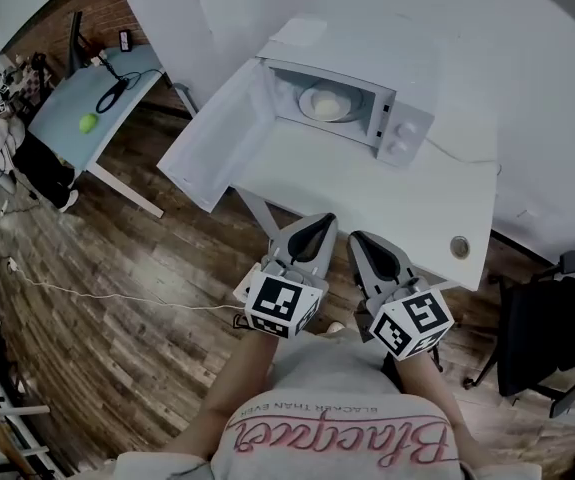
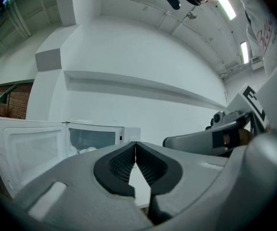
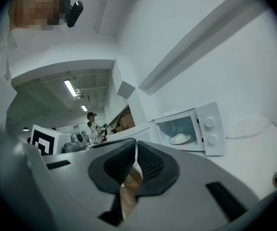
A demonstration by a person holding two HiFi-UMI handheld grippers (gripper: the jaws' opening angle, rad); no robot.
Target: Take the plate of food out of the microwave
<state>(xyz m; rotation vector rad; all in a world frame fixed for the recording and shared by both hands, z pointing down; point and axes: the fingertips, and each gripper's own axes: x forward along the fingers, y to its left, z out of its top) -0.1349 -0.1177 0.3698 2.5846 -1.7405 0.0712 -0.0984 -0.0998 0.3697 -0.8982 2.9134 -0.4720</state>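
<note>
A white microwave (image 1: 407, 128) stands at the back of a white table (image 1: 367, 198), its door (image 1: 212, 143) swung wide to the left. Inside sits a plate of pale food (image 1: 327, 103), also seen as the plate (image 3: 179, 139) in the right gripper view. Both grippers hover short of the table's near edge, side by side and pointing level at the oven. My left gripper (image 1: 323, 225) is shut with nothing in it, its tips (image 2: 136, 144) meeting. My right gripper (image 1: 359, 238) is shut and empty too, its tips (image 3: 136, 143) together.
A small round object (image 1: 459, 247) lies near the table's front right corner. A dark office chair (image 1: 547, 338) stands to the right. A second table (image 1: 92, 108) at the far left carries a green ball (image 1: 88, 123) and cables. A person (image 3: 91, 127) stands far behind.
</note>
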